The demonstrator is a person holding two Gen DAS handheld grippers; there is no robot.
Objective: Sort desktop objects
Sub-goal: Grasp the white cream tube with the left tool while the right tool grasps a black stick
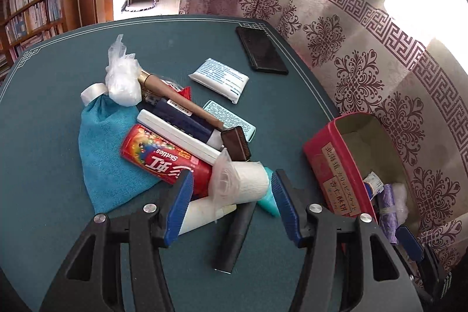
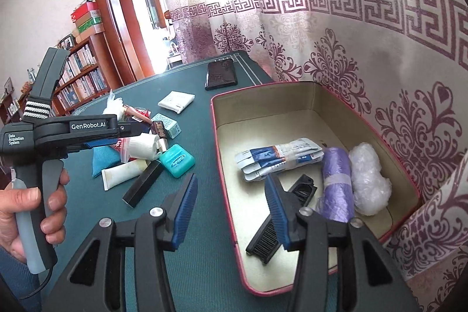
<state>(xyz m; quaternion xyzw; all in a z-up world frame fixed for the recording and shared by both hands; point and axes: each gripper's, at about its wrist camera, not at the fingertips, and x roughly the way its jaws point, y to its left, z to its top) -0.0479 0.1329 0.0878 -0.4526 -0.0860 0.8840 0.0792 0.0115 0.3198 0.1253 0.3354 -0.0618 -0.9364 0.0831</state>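
1. While the sorting is under way, the left gripper [image 1: 232, 205] hangs over the pile with its fingers [image 1: 179, 206] parted at a middling width and nothing held; the white gauze roll [image 1: 248, 180] lies just ahead between them, probably the next pick.
2. Around the roll, the red candy tube [image 1: 163, 160] lies at 10 o'clock, the white tube [image 1: 204, 214] and black bar [image 1: 235, 236] at 6 o'clock, and the blue cloth pouch [image 1: 108, 148] at 9 o'clock.
3. The red tin [image 2: 222, 165] stands at 3 o'clock of the pile on the table [image 2: 187, 224], placed near so that carries are short.
4. Sorted goods already rest inside: packets [image 2: 278, 158], purple roll [image 2: 336, 180], plastic bundle [image 2: 368, 180] and black comb [image 2: 280, 224].
5. The right gripper [image 2: 232, 212] hovers over the tin's near rim, fingers [image 2: 276, 212] part open and empty, the comb below them, apparently just set down.
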